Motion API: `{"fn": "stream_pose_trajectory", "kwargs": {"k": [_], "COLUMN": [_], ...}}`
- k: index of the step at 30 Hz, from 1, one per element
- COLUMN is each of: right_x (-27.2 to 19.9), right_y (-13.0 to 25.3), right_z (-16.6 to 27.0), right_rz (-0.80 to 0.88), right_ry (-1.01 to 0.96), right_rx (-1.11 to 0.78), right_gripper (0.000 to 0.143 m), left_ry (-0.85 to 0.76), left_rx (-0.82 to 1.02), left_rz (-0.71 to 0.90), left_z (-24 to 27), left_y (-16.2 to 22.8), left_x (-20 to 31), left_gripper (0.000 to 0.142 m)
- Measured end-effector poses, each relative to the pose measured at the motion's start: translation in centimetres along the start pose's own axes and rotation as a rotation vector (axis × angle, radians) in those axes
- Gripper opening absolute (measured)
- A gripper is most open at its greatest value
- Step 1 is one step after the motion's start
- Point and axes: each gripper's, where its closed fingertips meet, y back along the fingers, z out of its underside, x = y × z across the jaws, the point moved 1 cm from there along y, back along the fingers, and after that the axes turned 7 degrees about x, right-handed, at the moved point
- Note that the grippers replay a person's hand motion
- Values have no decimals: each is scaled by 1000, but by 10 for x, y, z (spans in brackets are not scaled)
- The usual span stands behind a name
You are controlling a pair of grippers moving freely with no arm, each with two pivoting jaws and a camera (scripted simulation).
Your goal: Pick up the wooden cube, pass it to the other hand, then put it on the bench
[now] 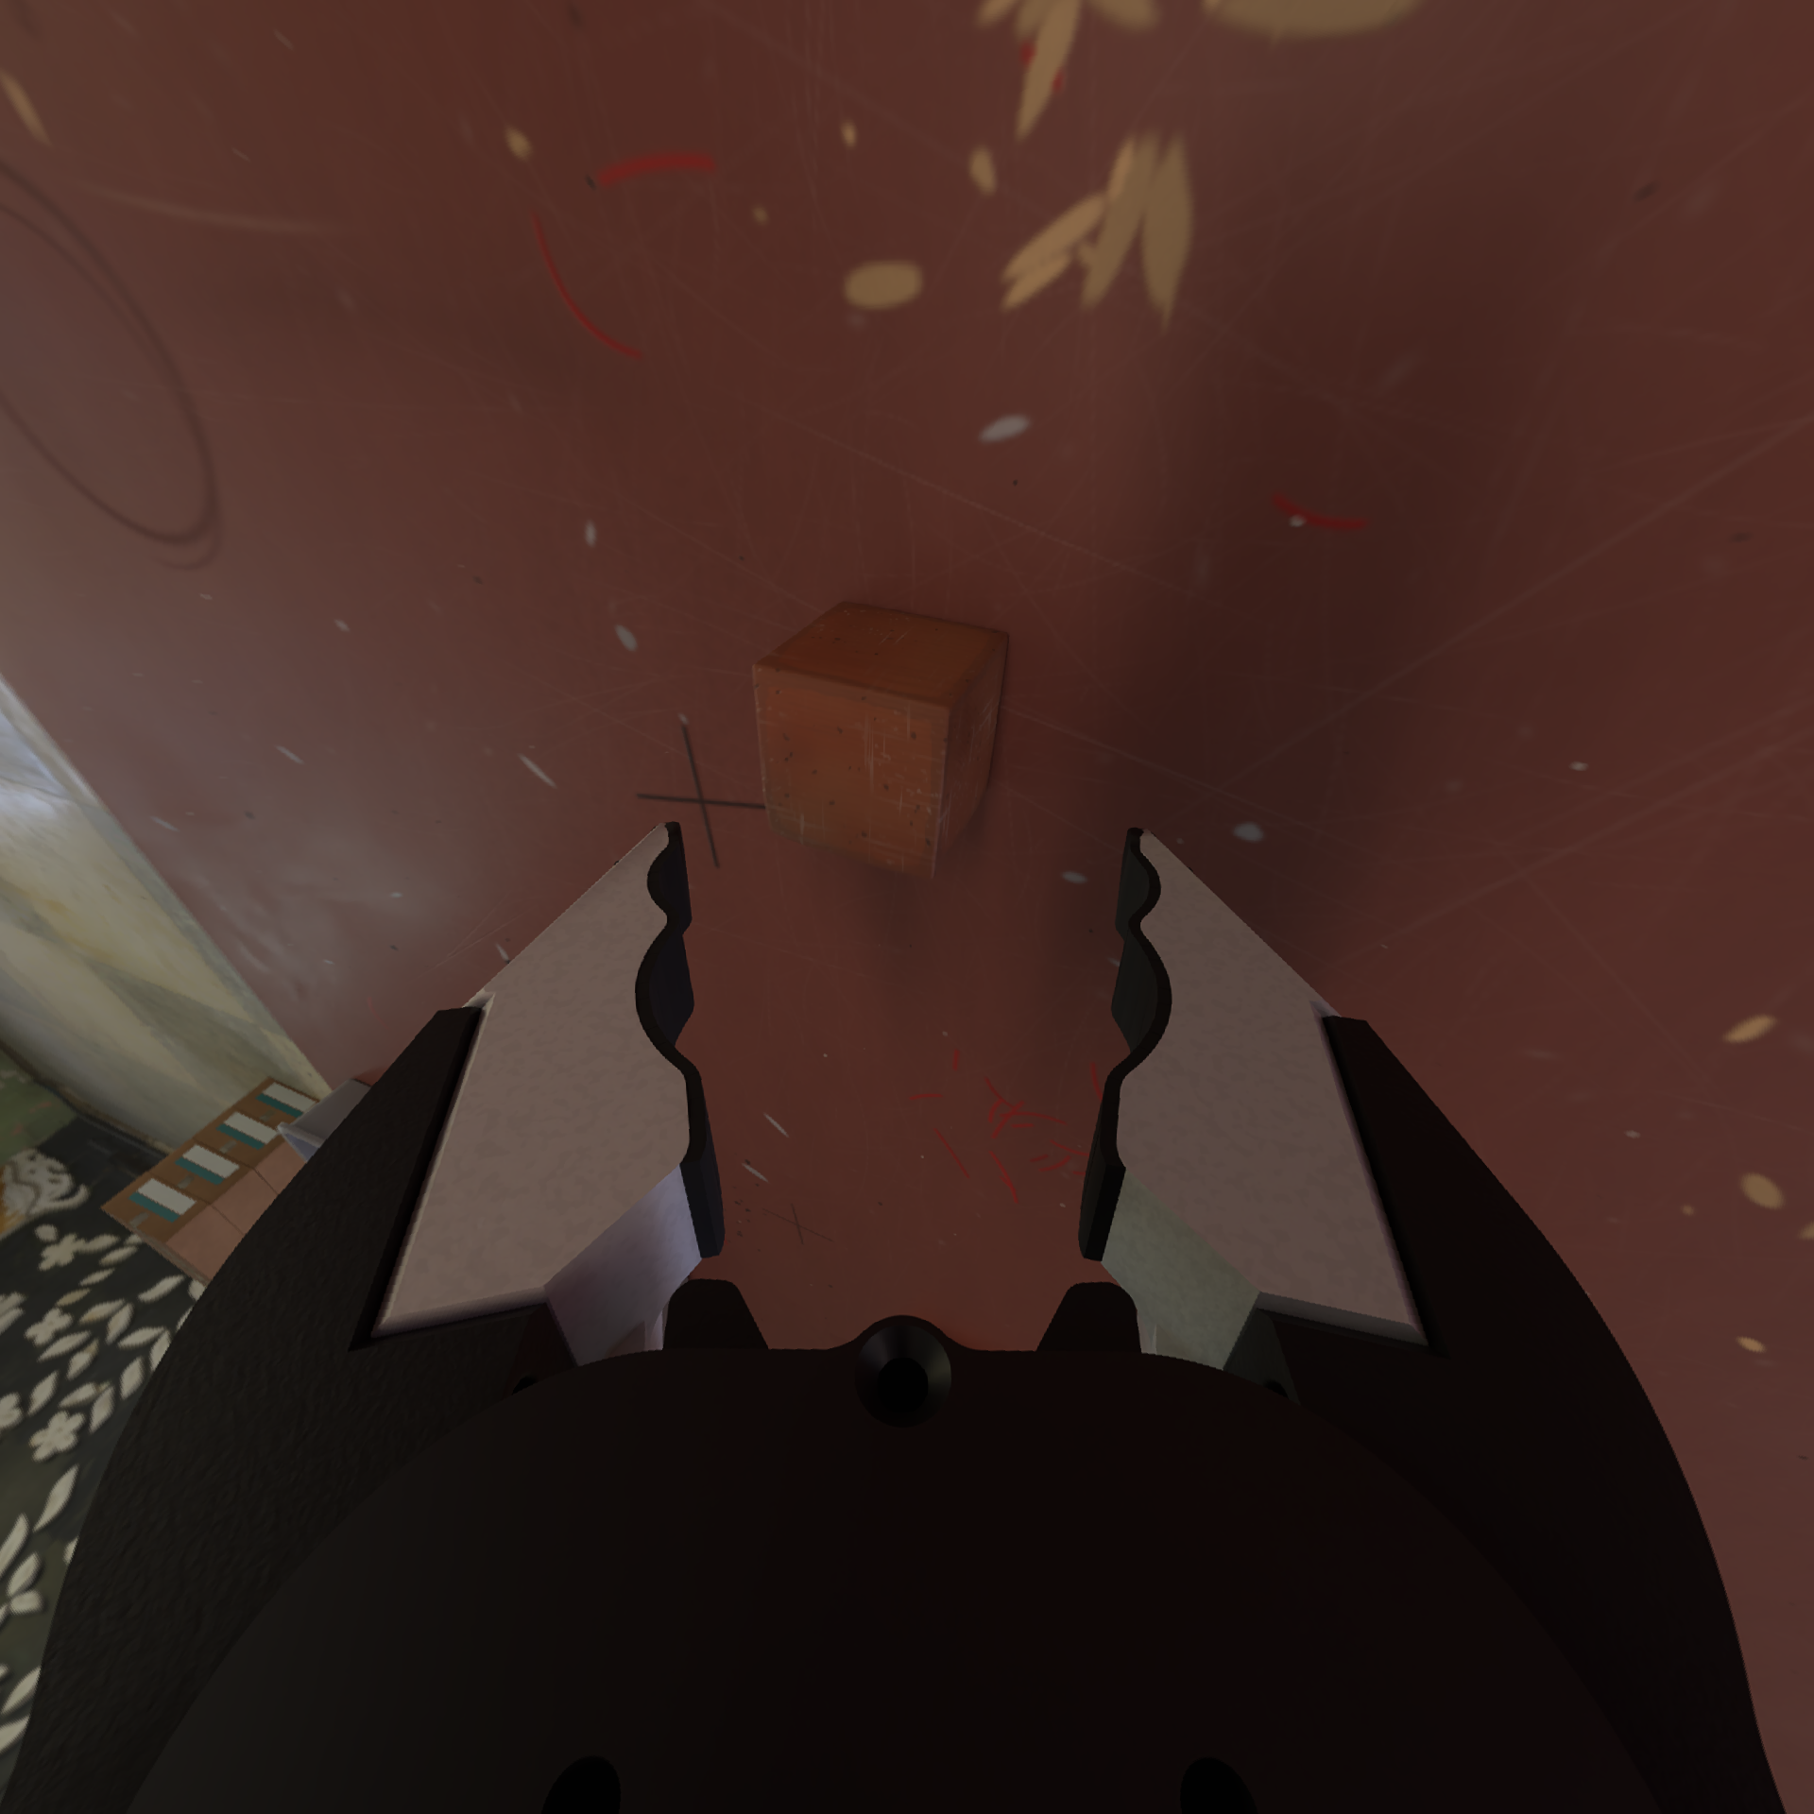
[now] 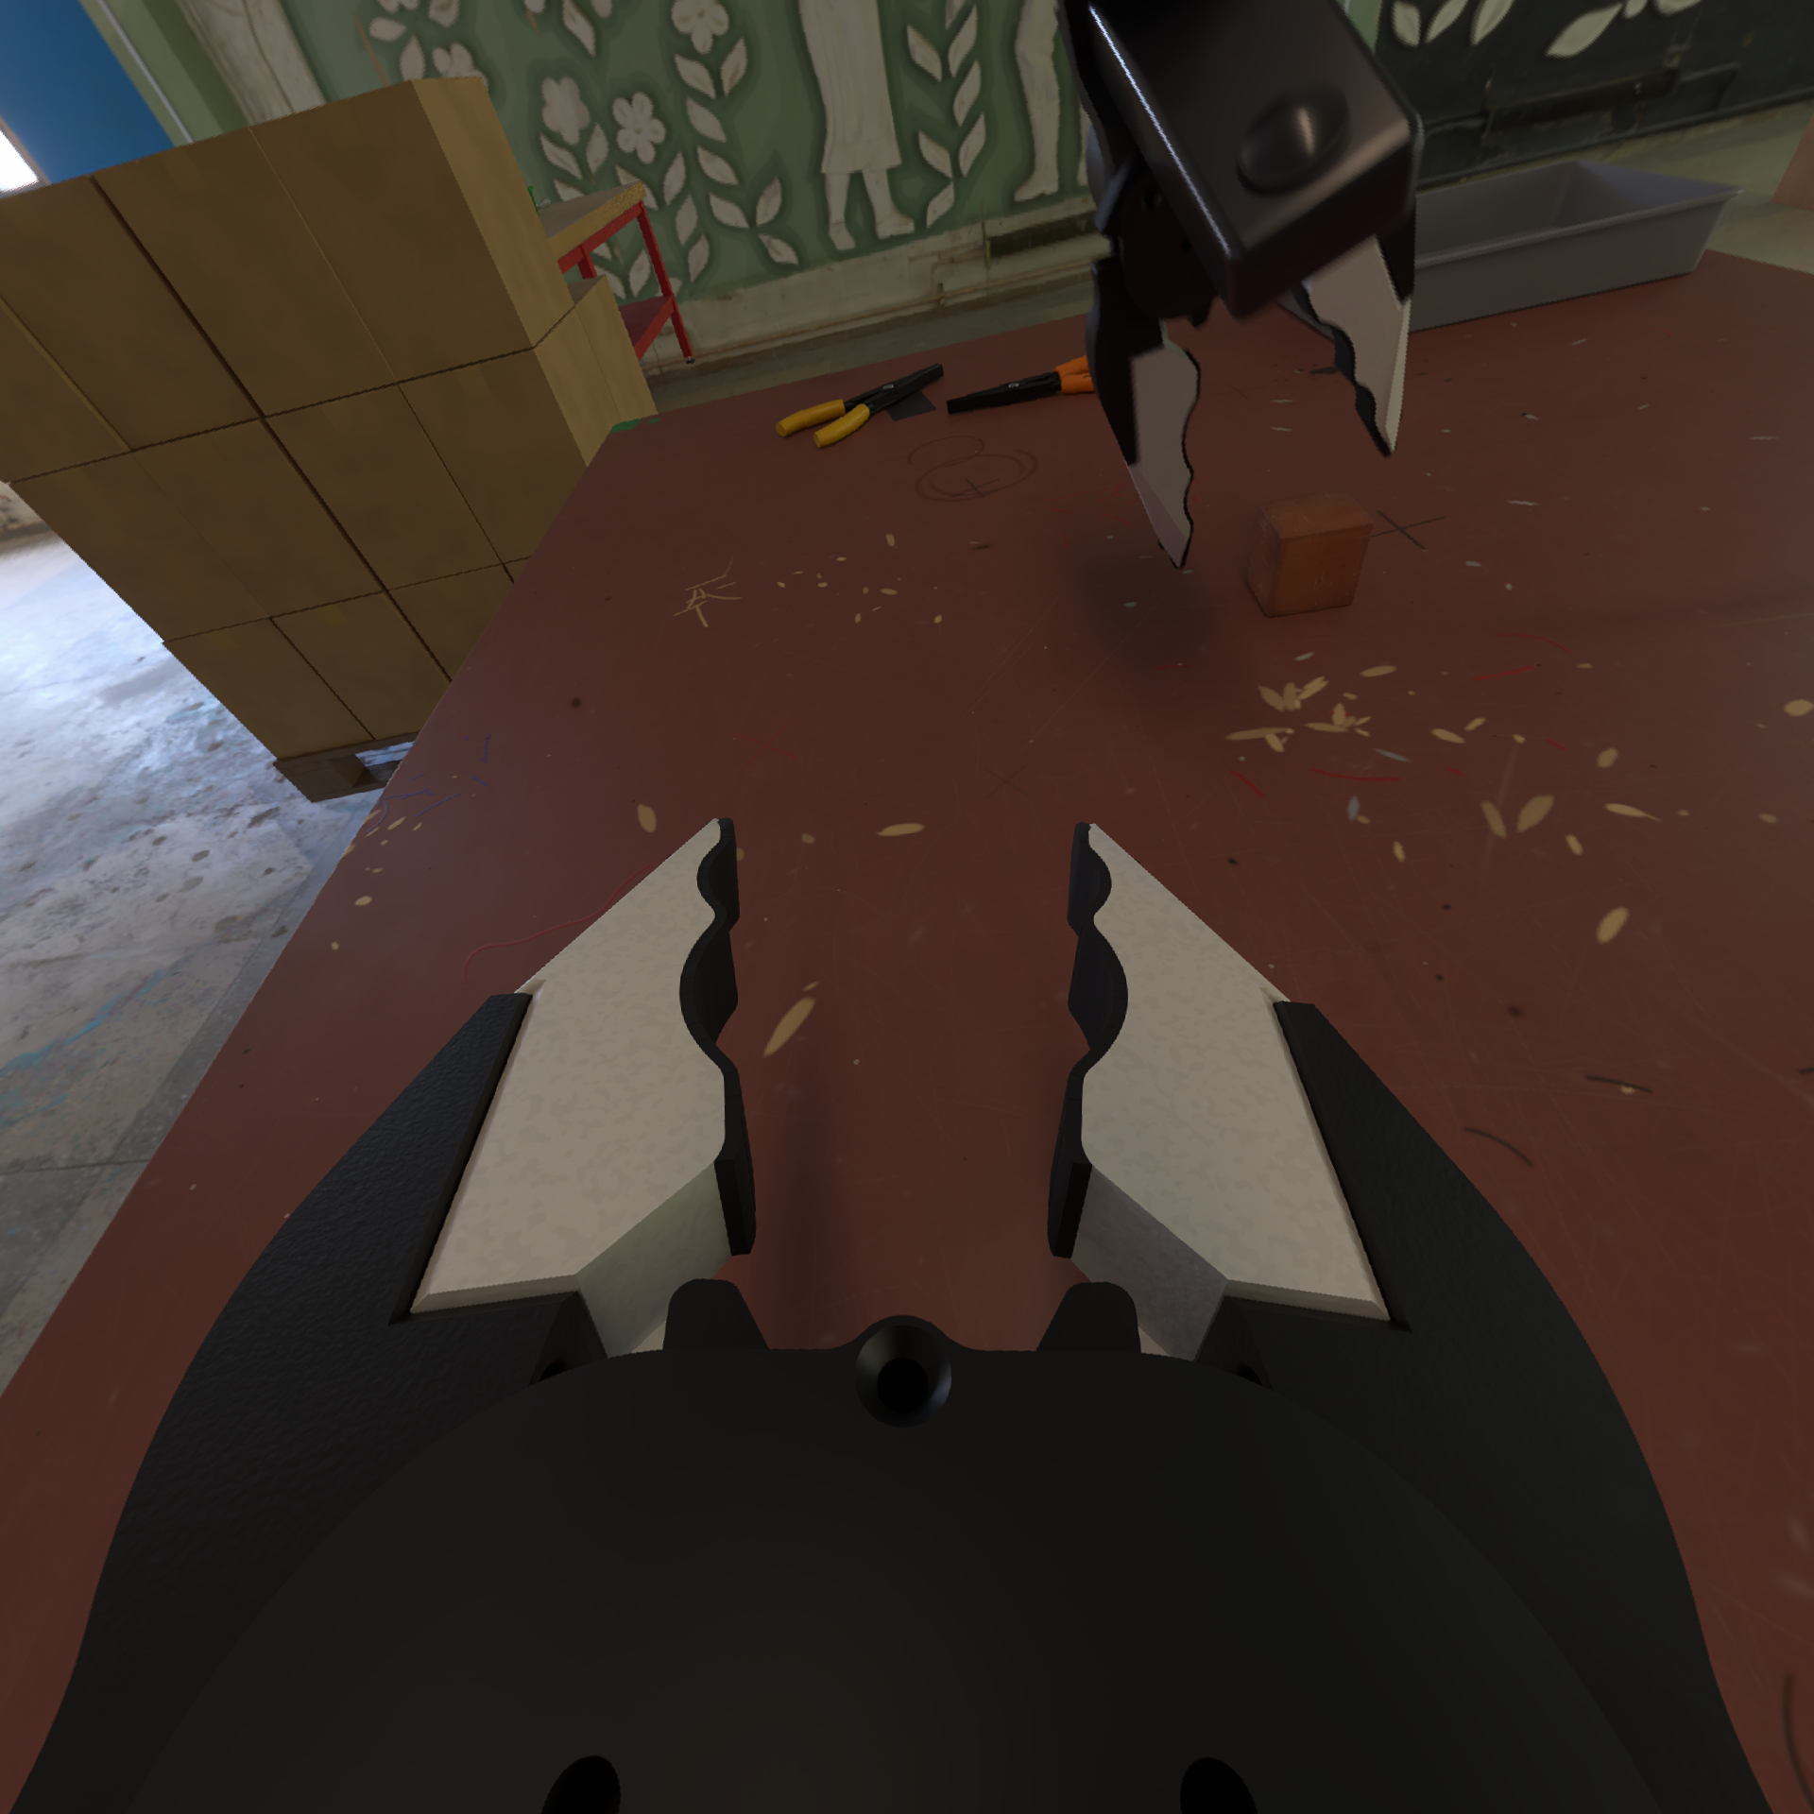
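While scuffed, the wooden cube (image 1: 877, 738) stays square-edged.

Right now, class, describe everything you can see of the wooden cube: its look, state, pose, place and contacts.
The wooden cube is a small orange-brown block with speckled, lightly scratched faces and softly rounded edges. It sits flat on the reddish-brown bench, beside a pencilled cross. Nothing else touches it: the left gripper hangs open above it, fingertips clear of its sides.
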Motion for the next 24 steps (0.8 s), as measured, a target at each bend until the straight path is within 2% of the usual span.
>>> {"fn": "stream_pose_trajectory", "kwargs": {"k": [2,4,7,10,13,17,20,24], "right_x": [-1,-2,0,1,-4,-8,-11,-17], "right_y": [1,1,1,1,3,6,10,8], "right_z": [-1,-2,0,-1,-9,-27,-42,-49], "right_rz": [-4,-11,-11,-6,-55,-139,-196,-247], "right_ry": [3,-3,-21,-41,-104,-223,-296,-329], "right_rx": [2,8,4,12,66,176,276,308], "right_gripper": [68,67,66,66,66,75,82,78], "left_ry": [-3,-13,-51,-35,-15,-86,-166,-227], "left_rx": [-39,-36,30,235,562,964,1087,1151], "left_rz": [33,53,9,-124,-334,-523,-617,-661], "left_z": [3,1,-11,-39,-82,-147,-185,-220], "left_y": [-14,-18,-13,18,76,152,179,181], "left_x": [1,-1,-5,-12,-9,40,80,113], "left_gripper": [86,63,46,46,46,46,46,46]}}
